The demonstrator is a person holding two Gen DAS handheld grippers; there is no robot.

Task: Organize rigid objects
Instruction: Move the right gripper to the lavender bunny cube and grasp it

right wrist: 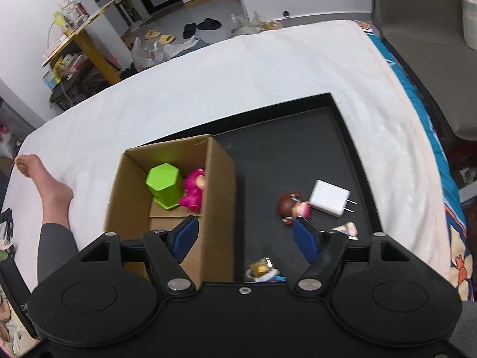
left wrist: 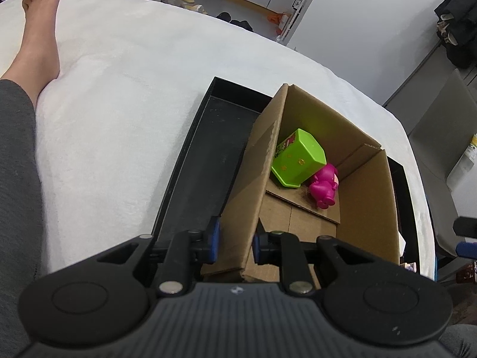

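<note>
A brown cardboard box (left wrist: 368, 200) stands on a black tray (left wrist: 205, 155) on the white bed. Inside it lie a green hexagonal cup (left wrist: 298, 158) and a pink toy pig (left wrist: 325, 186). My left gripper (left wrist: 236, 243) is shut on the box's near left wall, with one blue pad on each side of the cardboard. In the right wrist view my right gripper (right wrist: 245, 238) hangs open and holds nothing, astride the right wall of the box (right wrist: 220, 185). On the tray (right wrist: 286, 149) lie a brown-haired doll (right wrist: 290, 208), a white charger plug (right wrist: 329, 197) and a small gold-topped toy (right wrist: 262, 268).
A person's bare foot and grey-trousered leg (left wrist: 32, 59) rest on the bed to the left. Another small figure (right wrist: 348, 228) lies by the right finger. A grey chair (right wrist: 417, 15) stands beyond the bed's right edge, and clutter lies on the floor behind.
</note>
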